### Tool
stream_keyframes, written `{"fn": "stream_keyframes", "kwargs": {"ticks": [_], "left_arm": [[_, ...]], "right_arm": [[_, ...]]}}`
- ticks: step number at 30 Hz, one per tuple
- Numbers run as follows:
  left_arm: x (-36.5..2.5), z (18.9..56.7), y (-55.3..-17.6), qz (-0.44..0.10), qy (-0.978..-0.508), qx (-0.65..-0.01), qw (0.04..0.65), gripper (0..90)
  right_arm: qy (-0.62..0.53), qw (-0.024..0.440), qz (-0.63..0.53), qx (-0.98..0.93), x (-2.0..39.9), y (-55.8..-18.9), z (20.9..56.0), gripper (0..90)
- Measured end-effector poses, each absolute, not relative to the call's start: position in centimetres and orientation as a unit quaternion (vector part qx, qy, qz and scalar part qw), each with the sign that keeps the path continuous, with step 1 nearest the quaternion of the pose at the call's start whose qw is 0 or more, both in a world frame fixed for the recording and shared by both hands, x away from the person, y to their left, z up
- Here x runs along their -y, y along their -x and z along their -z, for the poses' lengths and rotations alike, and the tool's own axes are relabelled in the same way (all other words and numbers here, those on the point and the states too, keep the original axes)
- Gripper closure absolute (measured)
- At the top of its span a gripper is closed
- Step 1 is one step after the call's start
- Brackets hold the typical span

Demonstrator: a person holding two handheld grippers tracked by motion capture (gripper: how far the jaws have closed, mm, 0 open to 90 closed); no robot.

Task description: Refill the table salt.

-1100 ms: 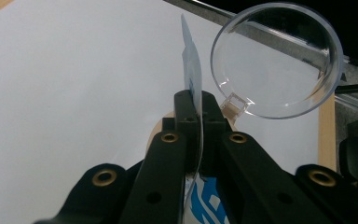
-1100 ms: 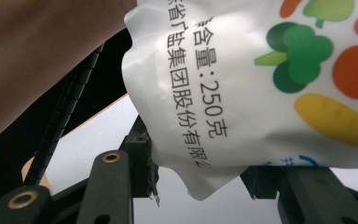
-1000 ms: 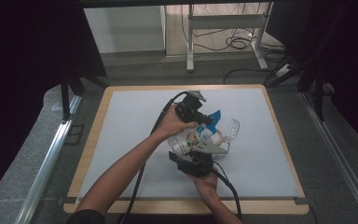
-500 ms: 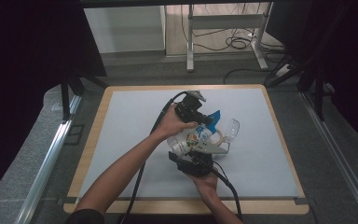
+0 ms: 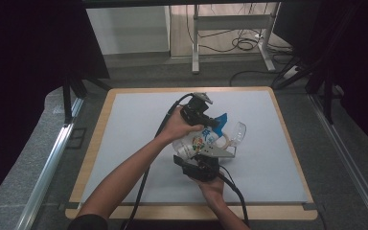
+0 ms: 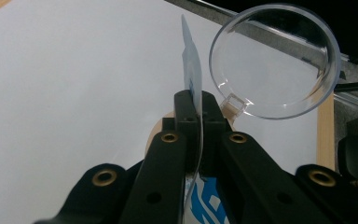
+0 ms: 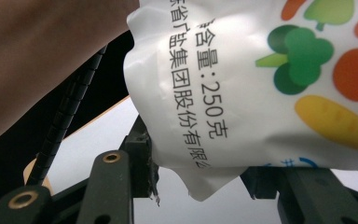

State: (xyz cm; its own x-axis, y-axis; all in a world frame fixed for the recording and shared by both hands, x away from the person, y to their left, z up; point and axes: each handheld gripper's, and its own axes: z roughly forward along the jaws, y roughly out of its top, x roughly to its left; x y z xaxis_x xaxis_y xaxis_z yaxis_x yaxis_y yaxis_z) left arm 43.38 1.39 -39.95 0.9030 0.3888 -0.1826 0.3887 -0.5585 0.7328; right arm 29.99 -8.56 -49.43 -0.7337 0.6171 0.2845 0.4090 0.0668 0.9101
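Handling a soft pouch over a brittle cup

You have the white printed plastic pouch with vegetable pictures and a blue top [image 5: 197,140] lifted off the white tabletop [image 5: 124,143], near its middle, held between both hands. Your left tongs [image 6: 195,100] are pinched tight on the thin blue-and-clear top edge of the pouch [image 6: 192,74]; the jaws meet on the film with no gap to either side. Your right tongs [image 5: 202,160] stand partly apart around the lower body of the pouch [image 7: 261,84], and the film bulges down between the jaws, so they look to be holding it there.

Expect the pouch to behave as a limp, slick bag: the film is glossy and creases where it hangs, and whatever fills it will likely slump toward the low end as you tilt. A flat seam is the safest place to clamp, since it cannot squash and gives the pads something firm. On the belly, press only enough to steady it; a hard squeeze could push the contents out suddenly.

Just beyond the pouch's top sits the clear round plastic cup [image 6: 275,60], with its mouth turned toward the left gripper view. It looks light, thin-walled and easy to knock over, so keep the pouch's edge from nudging its rim.
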Motion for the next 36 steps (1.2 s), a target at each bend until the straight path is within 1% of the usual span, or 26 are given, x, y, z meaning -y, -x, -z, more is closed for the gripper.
{"fn": "stream_keyframes", "kwargs": {"ticks": [36], "left_arm": [[-1.34, 40.12, -43.40, 0.001, -0.884, -0.221, 0.413, 89.8]], "right_arm": [[-0.353, 0.094, -0.583, -0.726, 8.45, -29.88, 49.33, 54.0]]}}
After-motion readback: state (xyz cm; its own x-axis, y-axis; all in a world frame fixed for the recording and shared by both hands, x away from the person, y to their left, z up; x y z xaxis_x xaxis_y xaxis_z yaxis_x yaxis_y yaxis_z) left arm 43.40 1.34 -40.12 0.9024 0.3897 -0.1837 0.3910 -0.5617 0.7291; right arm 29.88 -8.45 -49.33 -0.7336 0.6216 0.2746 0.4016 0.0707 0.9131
